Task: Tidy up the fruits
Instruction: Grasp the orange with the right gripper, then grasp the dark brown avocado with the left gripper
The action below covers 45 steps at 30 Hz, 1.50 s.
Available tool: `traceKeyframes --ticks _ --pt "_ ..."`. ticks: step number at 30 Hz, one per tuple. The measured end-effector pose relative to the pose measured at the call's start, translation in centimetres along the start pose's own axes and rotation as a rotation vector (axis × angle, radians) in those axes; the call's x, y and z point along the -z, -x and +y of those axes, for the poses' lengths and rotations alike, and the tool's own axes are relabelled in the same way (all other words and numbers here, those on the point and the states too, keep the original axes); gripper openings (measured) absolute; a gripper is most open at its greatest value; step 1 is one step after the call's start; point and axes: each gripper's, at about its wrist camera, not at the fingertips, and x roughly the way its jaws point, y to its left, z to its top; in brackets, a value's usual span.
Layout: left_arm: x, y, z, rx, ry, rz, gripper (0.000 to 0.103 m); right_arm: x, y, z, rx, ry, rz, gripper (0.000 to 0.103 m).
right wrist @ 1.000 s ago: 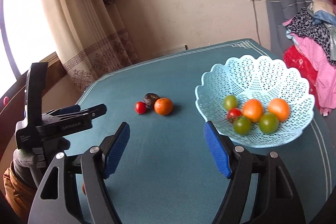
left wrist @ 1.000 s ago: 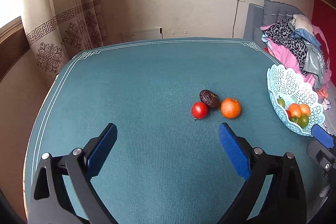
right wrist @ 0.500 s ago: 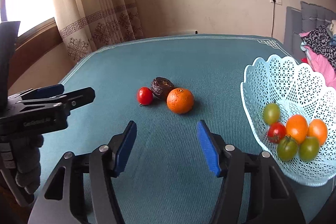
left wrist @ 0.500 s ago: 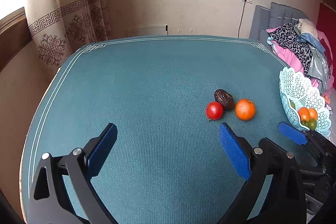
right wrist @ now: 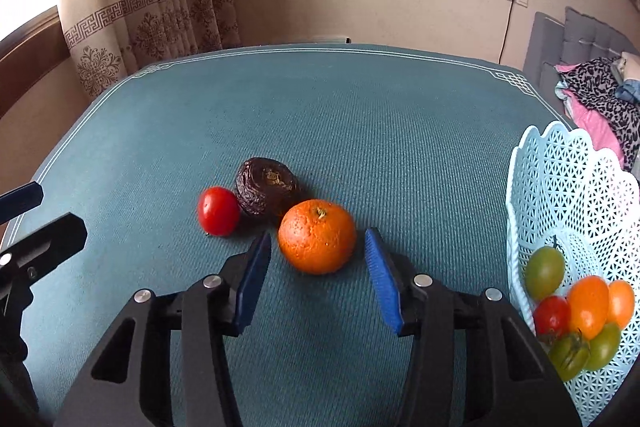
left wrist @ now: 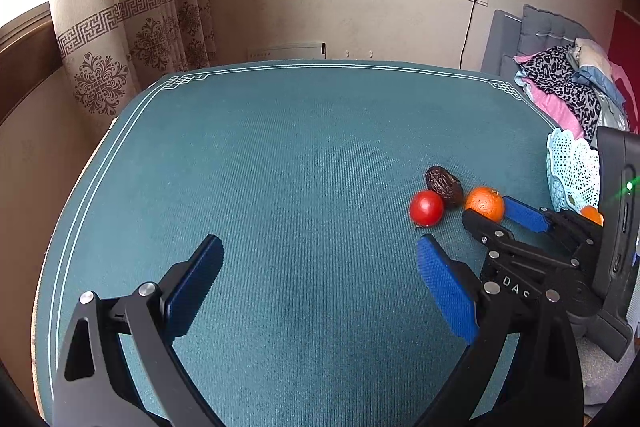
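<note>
Right gripper (right wrist: 318, 251) closing around orange (right wrist: 317, 235) on surface (right wrist: 360, 131), pads not touching yet; lined up for basket (right wrist: 568, 195). Left gripper (left wrist: 320, 275) apart, empty.

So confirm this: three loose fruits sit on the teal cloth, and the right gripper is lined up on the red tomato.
Wrong fruit. In the right wrist view the right gripper is closing around the orange, pads not yet touching; the red tomato sits off to its left. Three loose fruits is correct.

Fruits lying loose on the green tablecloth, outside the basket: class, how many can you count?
3, in one cluster: a red tomato on the left, a dark wrinkled fruit behind, and an orange just ahead of the closing right gripper. None seems hidden.
</note>
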Motion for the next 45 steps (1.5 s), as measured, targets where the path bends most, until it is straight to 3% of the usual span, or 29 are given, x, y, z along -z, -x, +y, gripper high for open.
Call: traceKeyframes --ticks 8,23,30,36,45 --pt "0.0 -1.1 0.6 -0.006 0.012 0.018 0.098 -0.7 -1.3 0.2 -0.038 -0.009 0.028 0.039" --pt "-0.9 -2.0 -0.1 -0.030 -0.019 0.015 0.098 0.3 0.0 2.2 -0.177 0.062 0.028 0.039" --pt "-1.7 -3.0 -2.2 0.001 -0.072 0.014 0.097 2.3 1.7 1.4 -0.203 0.049 0.041 0.039" --pt "-2.8 -4.6 -4.1 0.046 -0.109 0.030 0.086 3.8 3.1 0.2 -0.222 0.017 0.047 0.039" --pt "-4.6 -6.7 -7.2 0.124 -0.159 0.040 0.081 4.6 4.1 -0.9 -0.234 -0.018 0.042 0.039"
